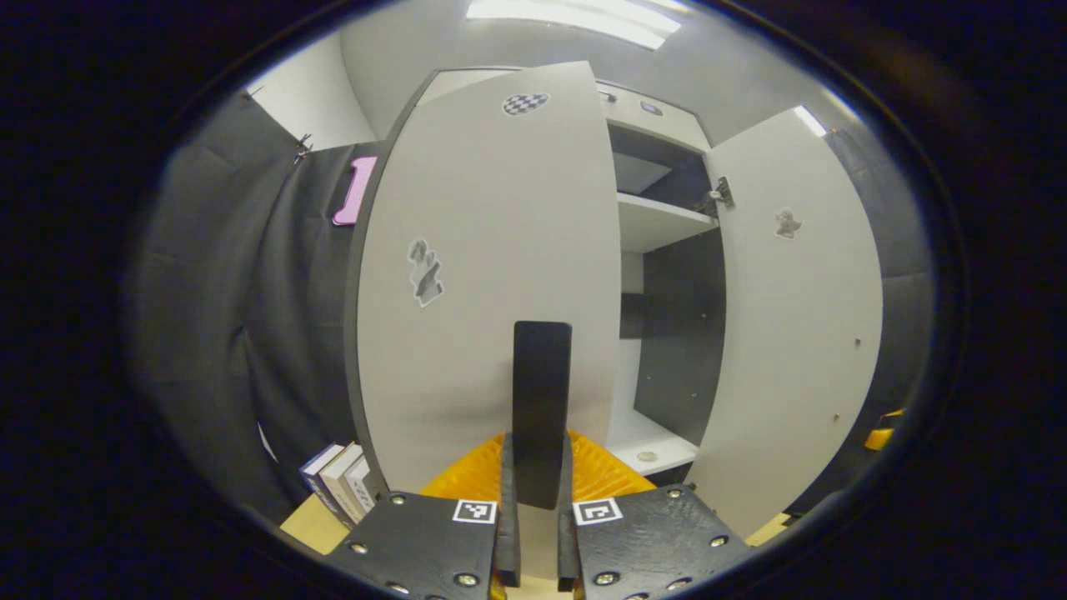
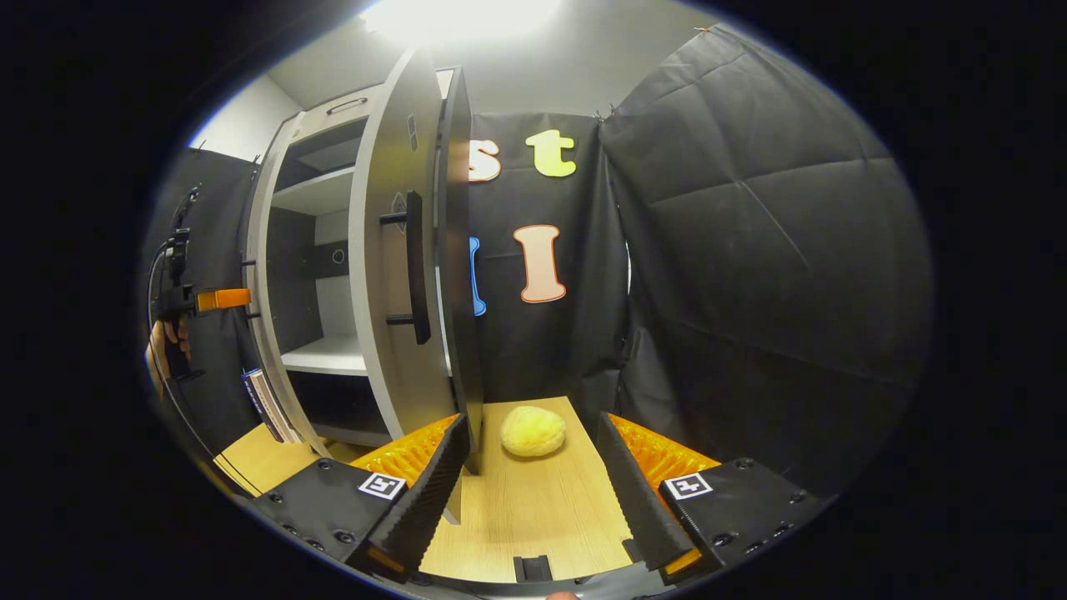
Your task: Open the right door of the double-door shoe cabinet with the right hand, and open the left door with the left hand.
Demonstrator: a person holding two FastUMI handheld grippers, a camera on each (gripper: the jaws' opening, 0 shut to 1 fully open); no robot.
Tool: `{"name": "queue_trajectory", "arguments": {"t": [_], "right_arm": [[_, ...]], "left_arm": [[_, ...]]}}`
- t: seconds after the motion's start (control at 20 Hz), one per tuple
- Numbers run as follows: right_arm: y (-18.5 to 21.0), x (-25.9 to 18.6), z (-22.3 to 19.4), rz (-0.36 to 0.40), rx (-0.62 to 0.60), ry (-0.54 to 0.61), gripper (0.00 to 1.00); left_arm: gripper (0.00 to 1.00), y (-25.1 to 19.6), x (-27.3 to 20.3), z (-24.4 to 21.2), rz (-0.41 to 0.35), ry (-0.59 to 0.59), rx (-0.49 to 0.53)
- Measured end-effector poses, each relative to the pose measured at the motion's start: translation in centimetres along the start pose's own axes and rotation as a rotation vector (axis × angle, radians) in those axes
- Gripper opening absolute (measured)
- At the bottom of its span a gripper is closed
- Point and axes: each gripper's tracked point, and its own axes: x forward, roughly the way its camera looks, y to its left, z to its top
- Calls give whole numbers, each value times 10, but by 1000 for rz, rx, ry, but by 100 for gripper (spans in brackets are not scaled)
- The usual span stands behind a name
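**Both cabinet doors stand open, left gripper on its handle**

In the left gripper view, the left gripper (image 1: 539,500) has its fingers pressed on the dark vertical handle (image 1: 542,400) of the left door (image 1: 483,275), which is swung outward. Farther right, the right door (image 1: 796,317) also stands open, exposing white shelves (image 1: 658,221) inside the shoe cabinet (image 1: 650,125). Books (image 1: 342,479) lean near the cabinet's left base.

In the right gripper view, the right gripper (image 2: 533,492) has its fingers spread apart, holding nothing, just beside the open door's edge. A yellow sponge-like lump (image 2: 533,431) lies on the wooden table (image 2: 533,517) beyond it.
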Motion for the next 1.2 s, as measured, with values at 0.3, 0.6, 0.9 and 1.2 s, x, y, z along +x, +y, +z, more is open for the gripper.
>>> {"name": "queue_trajectory", "arguments": {"t": [0.3, 0.6, 0.9, 1.2], "right_arm": [[-1, -1, 2, -13, -9, -9, 97], [5, 0, 3, -11, -2, -16, 97], [15, 0, 2, 6, -8, -10, 97], [18, -6, -7, 20, -48, 30, 96]], "left_arm": [[17, 17, -21, -1, 3, -14, -15], [15, 26, -48, 3, -68, 5, -35], [2, 157, -77, 29, 342, -75, 156], [3, 164, -85, 13, 214, -53, -136]]}}
